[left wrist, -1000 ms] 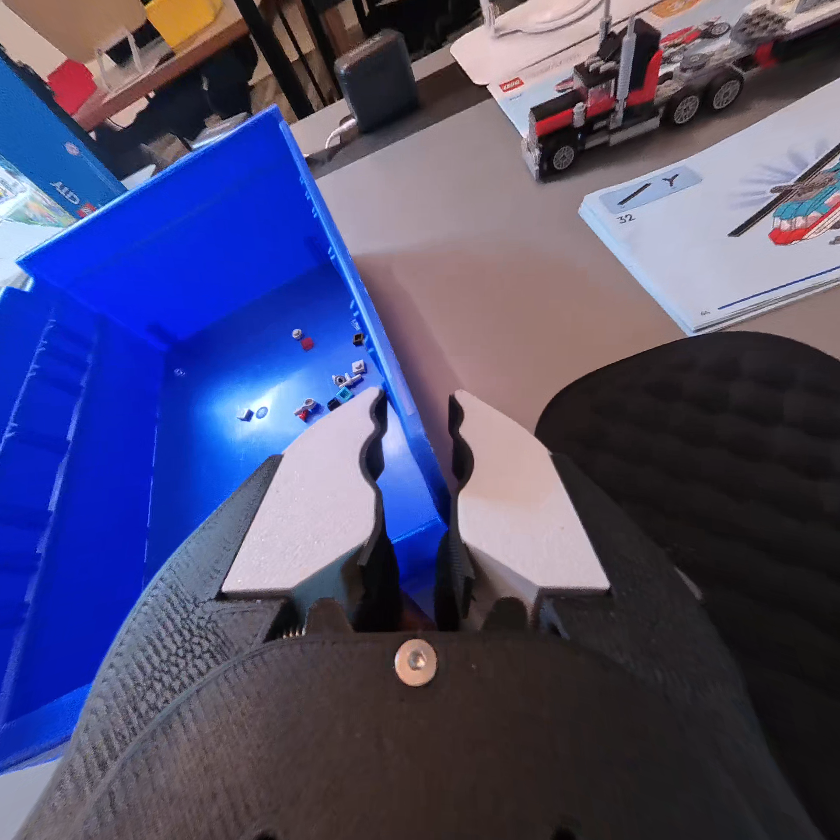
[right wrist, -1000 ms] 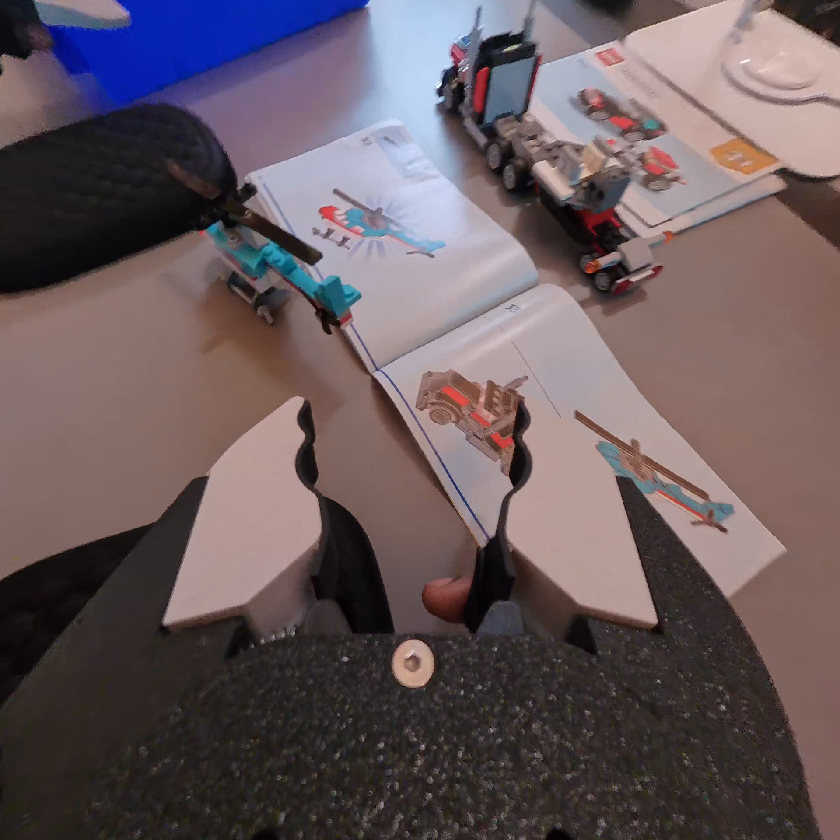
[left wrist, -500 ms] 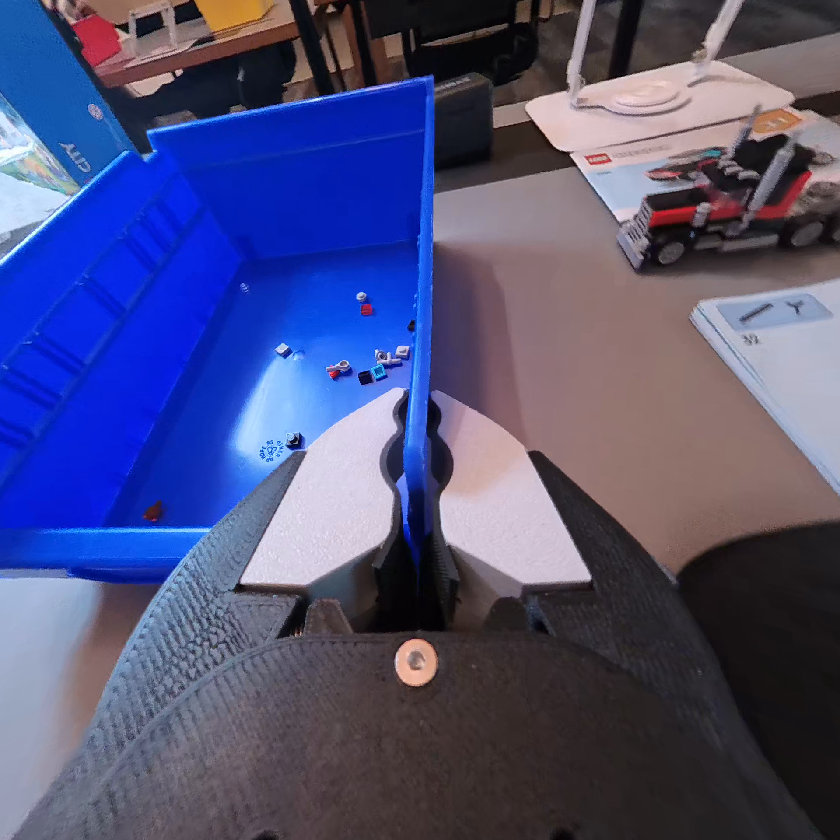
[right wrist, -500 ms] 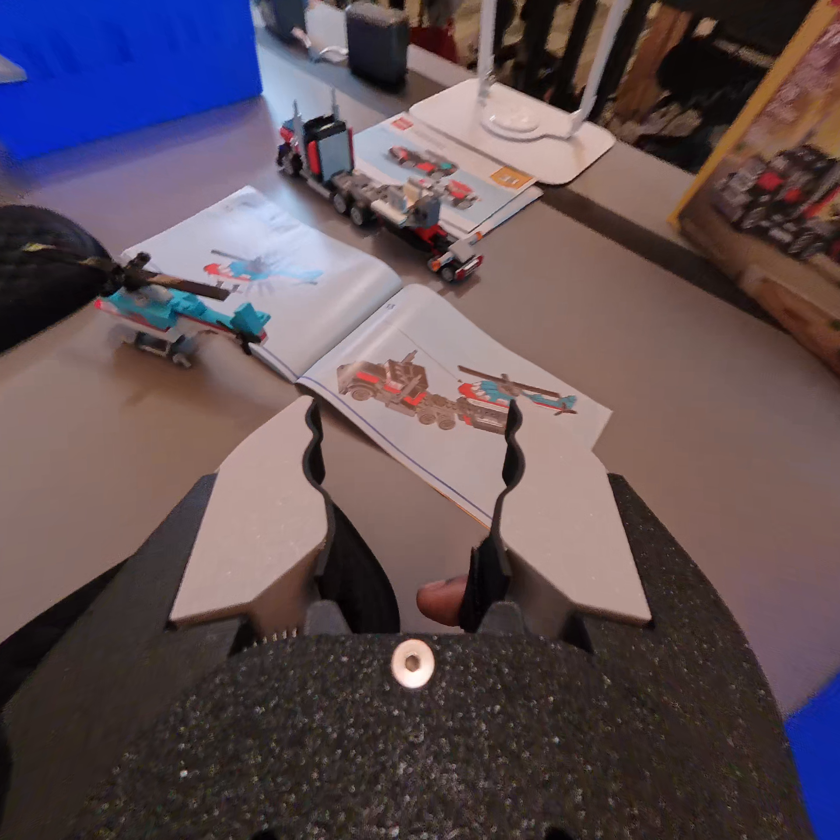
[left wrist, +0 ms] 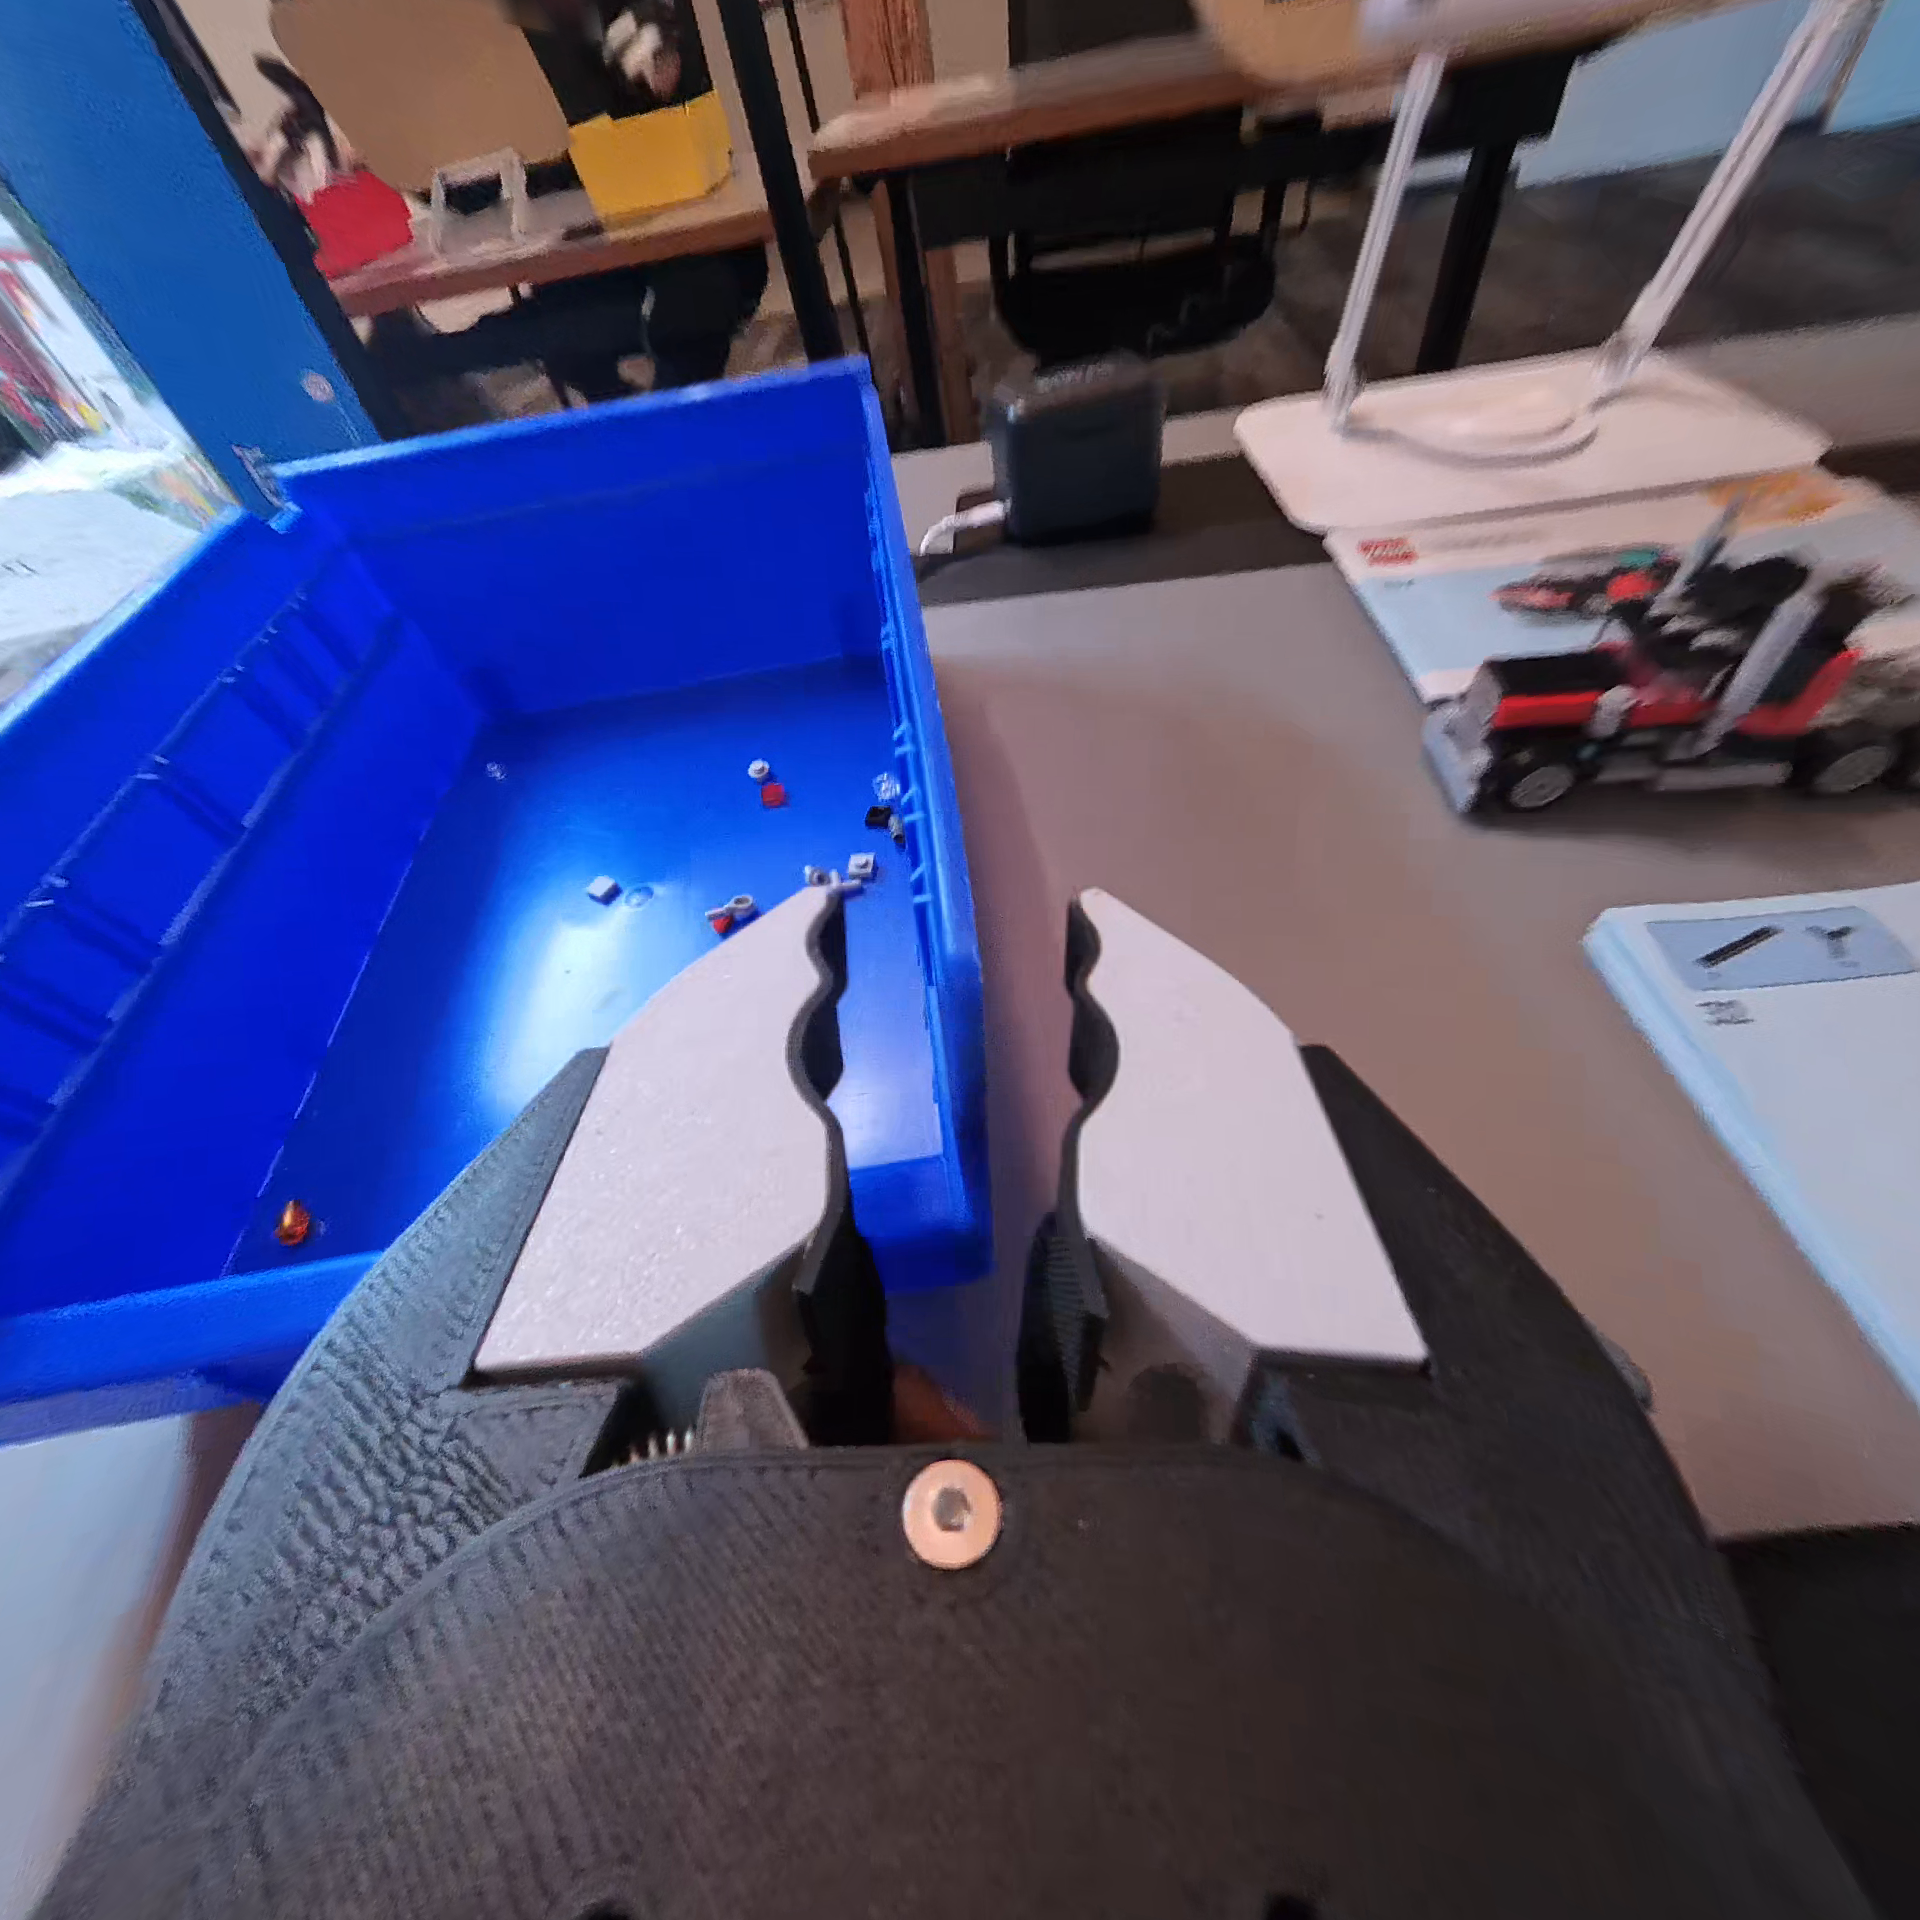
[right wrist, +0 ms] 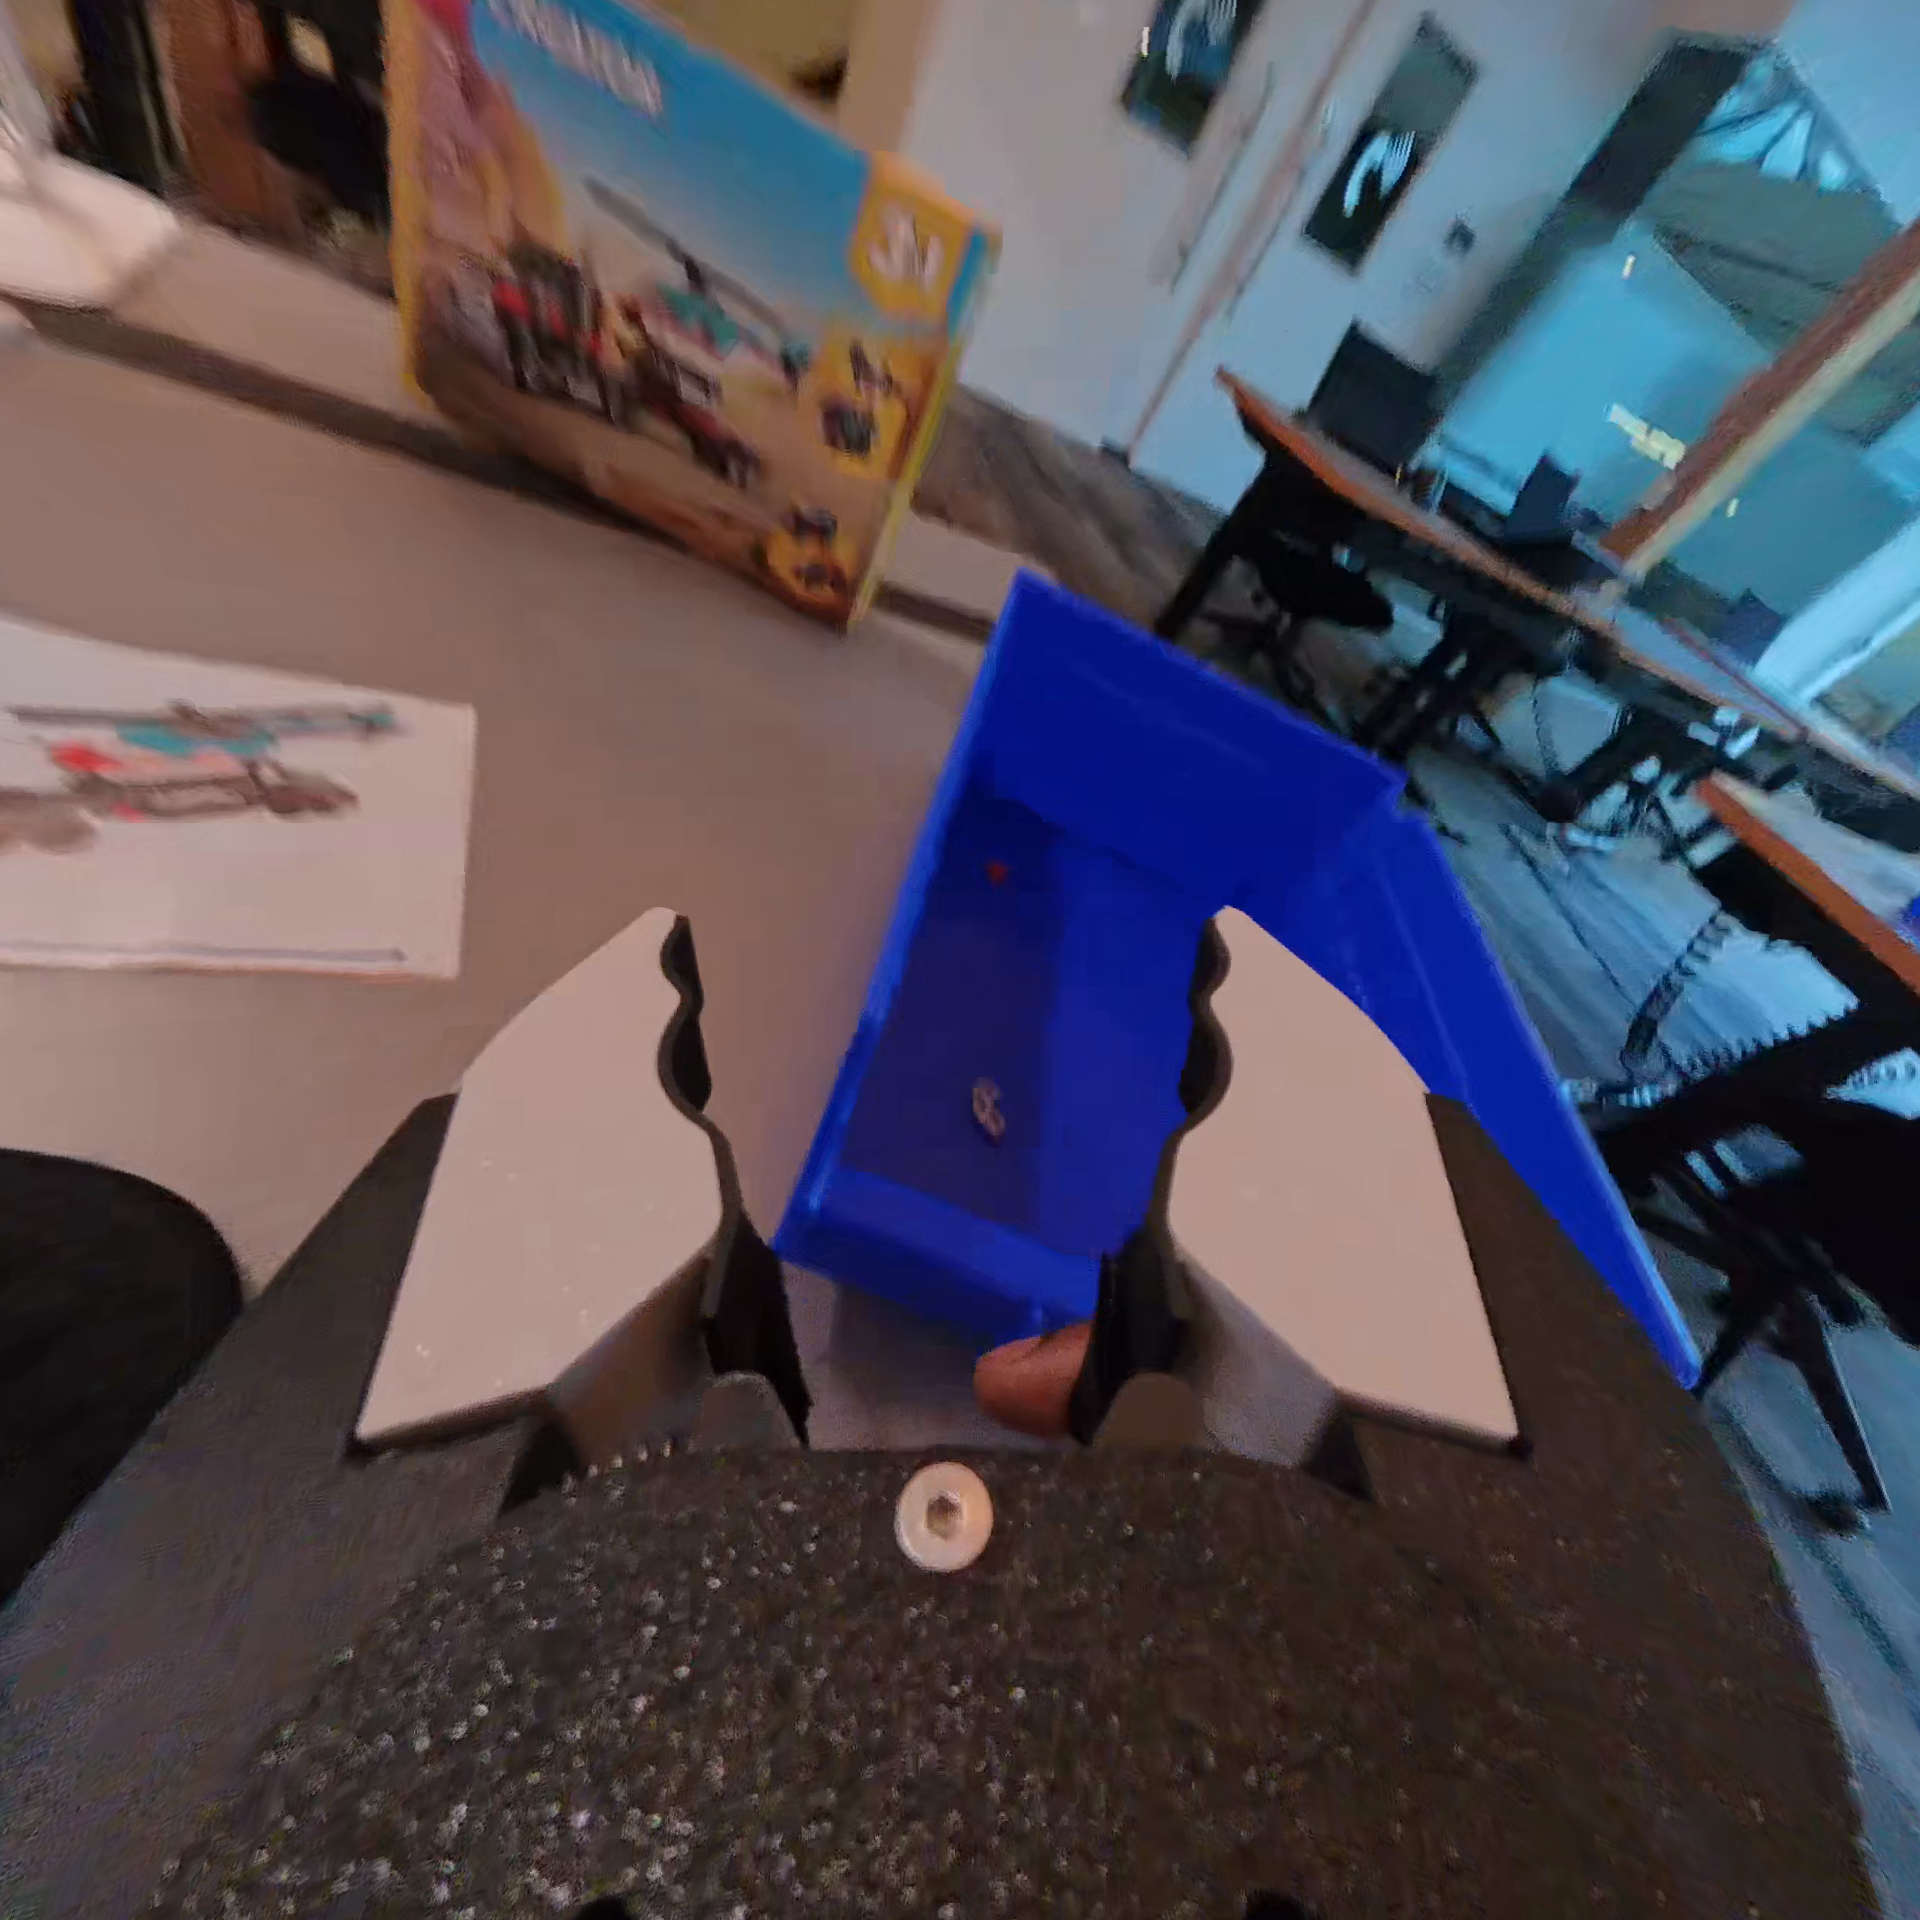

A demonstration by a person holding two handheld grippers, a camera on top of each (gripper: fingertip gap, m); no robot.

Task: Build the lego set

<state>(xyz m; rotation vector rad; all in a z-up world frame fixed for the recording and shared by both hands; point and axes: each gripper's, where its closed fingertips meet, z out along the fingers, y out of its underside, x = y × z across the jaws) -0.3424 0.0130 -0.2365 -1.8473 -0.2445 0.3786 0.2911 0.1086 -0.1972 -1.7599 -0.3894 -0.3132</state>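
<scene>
A blue bin (left wrist: 665, 582) with several small loose lego pieces (left wrist: 769, 795) on its floor stands on the grey table. My left gripper (left wrist: 951, 909) is open, its jaws on either side of the bin's right wall (left wrist: 951, 1039) and clear of it. A built black and red lego truck (left wrist: 1662, 717) stands at the far right. In the right wrist view my right gripper (right wrist: 940, 930) is open and empty above a second blue bin (right wrist: 1143, 748) that holds a few small pieces (right wrist: 987, 1107).
An open instruction booklet (left wrist: 1787, 1060) lies right of the left gripper and shows in the right wrist view (right wrist: 218, 821). A lego box (right wrist: 686, 312) stands at the table's back. A white lamp base (left wrist: 1527, 447) and a dark grey block (left wrist: 1075, 457) sit behind. Between my left fingertips and the dark grey block (left wrist: 1075, 457) there is roughly 30 centimeters.
My left gripper was shut on the bin's right wall half a second ago and has let go and opened. My right gripper swung right, from the booklet and helicopter to the second blue bin.
</scene>
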